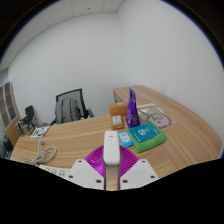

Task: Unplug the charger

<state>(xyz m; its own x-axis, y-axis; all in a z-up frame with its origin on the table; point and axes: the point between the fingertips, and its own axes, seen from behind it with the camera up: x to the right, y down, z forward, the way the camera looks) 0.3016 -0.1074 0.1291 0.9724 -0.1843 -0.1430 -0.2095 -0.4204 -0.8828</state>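
Holding the charger (111, 157) between the 2 fingers, your gripper (111, 176) appears pinched onto it: the white block stands upright in the gap with both purple pads (97, 160) against its lower sides, its long axis running straight ahead along the fingers and up away from them. No socket or power strip shows around it, so judge it already free of any outlet, or nearly so; whatever comes next should follow that same axis, without twisting. Beyond the fingers lies a curved wooden table (80, 135) carrying a green box (148, 140), a small blue box (125, 138), a tall purple packet (132, 107) and a pale box (159, 122), with a tangle of white cable (42, 155) lying well apart. A dark office chair (69, 105) stands behind the table against plain white walls.
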